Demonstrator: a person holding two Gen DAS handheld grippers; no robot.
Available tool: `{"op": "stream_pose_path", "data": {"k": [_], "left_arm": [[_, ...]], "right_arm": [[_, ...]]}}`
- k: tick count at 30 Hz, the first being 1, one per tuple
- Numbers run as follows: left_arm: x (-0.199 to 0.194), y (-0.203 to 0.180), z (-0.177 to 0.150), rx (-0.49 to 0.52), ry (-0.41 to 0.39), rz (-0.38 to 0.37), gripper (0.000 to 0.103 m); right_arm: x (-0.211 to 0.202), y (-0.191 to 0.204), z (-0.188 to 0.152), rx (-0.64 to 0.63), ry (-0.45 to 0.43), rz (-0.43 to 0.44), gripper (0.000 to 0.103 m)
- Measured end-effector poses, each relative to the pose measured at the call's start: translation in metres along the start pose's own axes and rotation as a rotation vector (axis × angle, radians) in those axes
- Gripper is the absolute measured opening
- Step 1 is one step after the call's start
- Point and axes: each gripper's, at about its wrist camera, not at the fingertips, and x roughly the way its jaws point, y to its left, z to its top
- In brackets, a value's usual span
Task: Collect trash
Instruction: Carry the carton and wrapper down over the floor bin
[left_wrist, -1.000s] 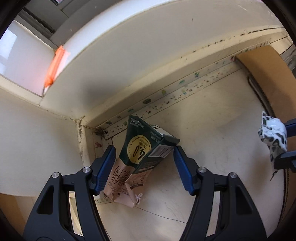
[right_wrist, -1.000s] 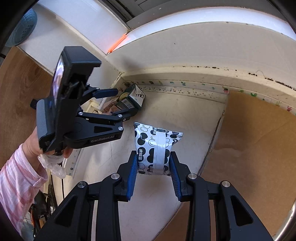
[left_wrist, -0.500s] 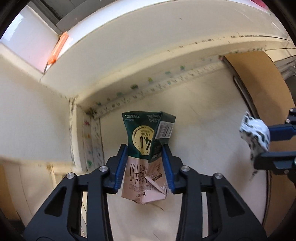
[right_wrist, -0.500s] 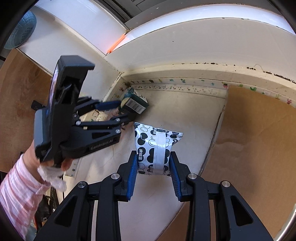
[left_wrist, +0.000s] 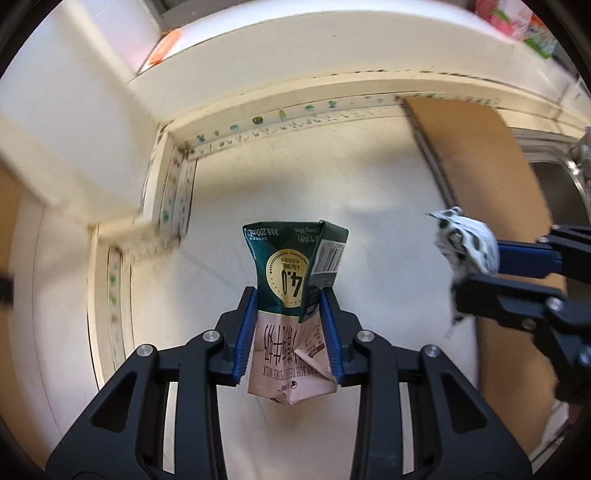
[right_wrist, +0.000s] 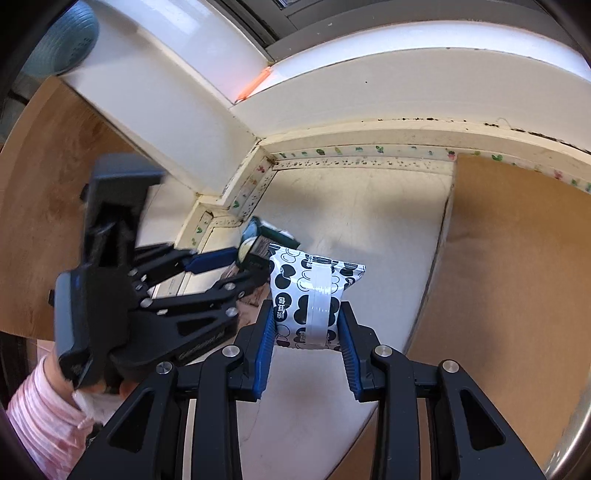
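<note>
We see a cream counter (left_wrist: 369, 177) meeting a white wall (right_wrist: 332, 96) at the far side, with a strip of patterned tape (left_wrist: 280, 118) along the corner. A brown board (right_wrist: 517, 258) covers the counter's right part. Our left gripper (left_wrist: 288, 332) is clamped on a crushed milk carton (left_wrist: 291, 295) (dark green at the far end, pink at the near end), held clear above the counter in the near middle. Our right gripper (right_wrist: 306, 332) is closed on a black-and-white spotted packet (right_wrist: 310, 291), held just right of the carton, over the counter near the board's left edge.
</note>
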Motion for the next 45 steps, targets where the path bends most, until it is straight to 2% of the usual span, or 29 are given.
{"op": "stream_pose_path", "data": {"k": [7, 13, 15, 19, 22, 27, 31, 35, 45], "left_arm": [[-0.063, -0.014, -0.083, -0.007, -0.023, -0.036, 0.03], [-0.123, -0.022, -0.161, 0.028, -0.085, -0.1, 0.03], [-0.142, -0.025, -0.191, 0.042, -0.104, -0.144, 0.03], [-0.169, -0.03, -0.245, 0.068, -0.141, -0.169, 0.03], [-0.178, -0.033, -0.282, 0.053, -0.131, -0.215, 0.03], [-0.19, -0.044, -0.338, 0.054, -0.139, -0.226, 0.03], [-0.193, -0.049, -0.374, 0.022, -0.124, -0.244, 0.03], [-0.193, -0.06, -0.413, -0.006, -0.101, -0.231, 0.03], [-0.161, -0.095, -0.485, -0.067, -0.03, -0.238, 0.03]], "right_arm": [[-0.041, 0.042, -0.061, 0.029, -0.051, -0.03, 0.032], [-0.081, 0.088, -0.135, 0.056, -0.115, -0.072, 0.032], [-0.095, 0.103, -0.164, 0.066, -0.135, -0.083, 0.032], [-0.116, 0.134, -0.226, 0.078, -0.158, -0.088, 0.032], [-0.126, 0.155, -0.275, 0.09, -0.151, -0.089, 0.032], [-0.14, 0.18, -0.351, 0.092, -0.128, -0.102, 0.032], [-0.149, 0.183, -0.405, 0.113, -0.108, -0.097, 0.032], [-0.155, 0.179, -0.455, 0.131, -0.092, -0.097, 0.032], [-0.135, 0.15, -0.534, 0.19, -0.03, -0.115, 0.032]]}}
